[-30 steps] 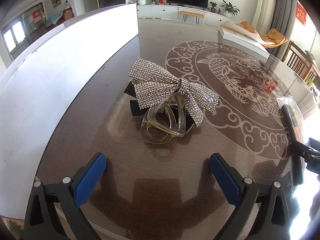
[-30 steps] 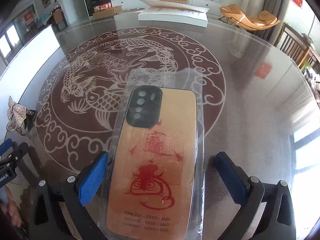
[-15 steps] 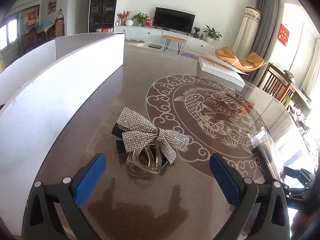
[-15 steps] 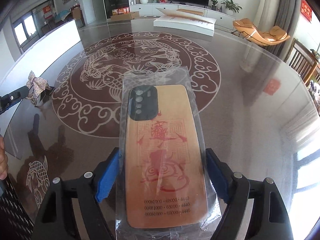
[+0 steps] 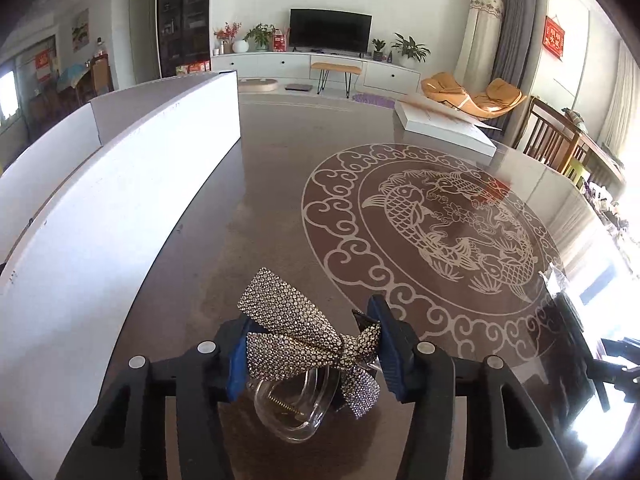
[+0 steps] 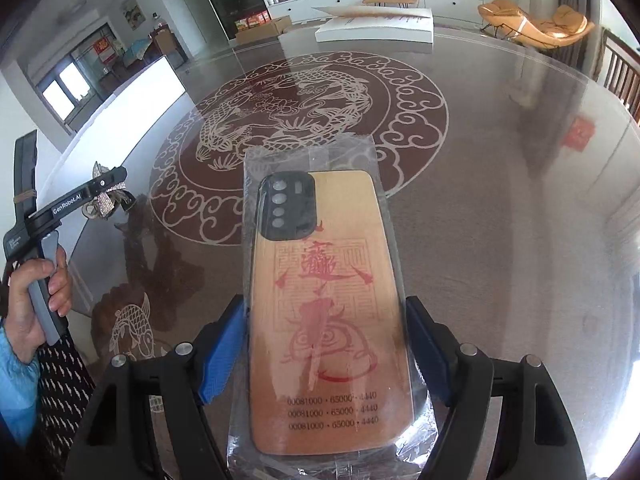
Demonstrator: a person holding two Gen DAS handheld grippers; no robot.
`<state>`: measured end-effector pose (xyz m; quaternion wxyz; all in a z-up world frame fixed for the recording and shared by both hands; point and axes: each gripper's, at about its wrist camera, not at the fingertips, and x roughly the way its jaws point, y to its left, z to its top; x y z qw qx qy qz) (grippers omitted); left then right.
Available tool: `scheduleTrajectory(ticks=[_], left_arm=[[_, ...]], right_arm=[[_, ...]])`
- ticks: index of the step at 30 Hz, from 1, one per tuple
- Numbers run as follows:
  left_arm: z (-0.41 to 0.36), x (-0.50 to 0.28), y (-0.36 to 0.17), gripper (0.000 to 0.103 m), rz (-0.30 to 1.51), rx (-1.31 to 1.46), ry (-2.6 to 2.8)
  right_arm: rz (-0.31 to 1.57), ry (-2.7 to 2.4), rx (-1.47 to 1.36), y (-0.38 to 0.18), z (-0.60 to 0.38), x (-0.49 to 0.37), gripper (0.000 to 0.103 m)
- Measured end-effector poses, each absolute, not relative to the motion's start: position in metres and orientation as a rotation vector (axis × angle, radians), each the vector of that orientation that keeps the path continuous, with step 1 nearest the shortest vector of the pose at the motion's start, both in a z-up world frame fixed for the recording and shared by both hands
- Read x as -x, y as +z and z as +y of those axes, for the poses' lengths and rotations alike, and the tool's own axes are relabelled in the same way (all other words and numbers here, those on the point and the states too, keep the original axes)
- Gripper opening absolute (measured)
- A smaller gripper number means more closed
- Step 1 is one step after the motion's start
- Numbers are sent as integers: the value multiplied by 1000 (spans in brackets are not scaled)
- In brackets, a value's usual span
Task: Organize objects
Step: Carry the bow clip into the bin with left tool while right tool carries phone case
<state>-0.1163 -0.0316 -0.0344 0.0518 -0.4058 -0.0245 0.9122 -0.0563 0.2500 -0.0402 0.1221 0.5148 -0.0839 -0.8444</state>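
Left gripper [image 5: 310, 350] just closed its fingers on the rhinestone bow hair clip [image 5: 304, 344], lifted just clear of the glass counter [image 5: 272, 200]. Right gripper [image 6: 324, 350] also closed in, fingers clamped on the bagged phone case [image 6: 324, 312]. So both pickups look done; next is probably carrying each somewhere. The case's long axis runs away from the fingers, camera cutout at the far end.

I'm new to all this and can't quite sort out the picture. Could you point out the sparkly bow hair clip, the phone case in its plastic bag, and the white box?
sparkly bow hair clip [image 5: 292, 334], left wrist view, on the rhinestone bow.
phone case [image 6: 328, 300], right wrist view, on its printed orange back.
white box [image 5: 132, 216], left wrist view, on its side wall.
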Motion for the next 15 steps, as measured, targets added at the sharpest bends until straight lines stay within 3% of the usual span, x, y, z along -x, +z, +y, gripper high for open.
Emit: scheduleTrajectory(ticks=[2,7,11,15], left_arm=[[-39,110,-35,52,-120,1243,2763],[-51,98,-37,53,-177,1252,2700],[-56,86,-11,52,-175,1129,2721],[-77,80,30,52,-298,1046,2729]], right_arm=[[-325,-2443,-1508,-40,257,57,77],[-213,-2504,-1510,-38,254,54,77],[-236,-2500,-1479,-33,251,50,77],[-329,-2461,-1441,-22,247,56,77]])
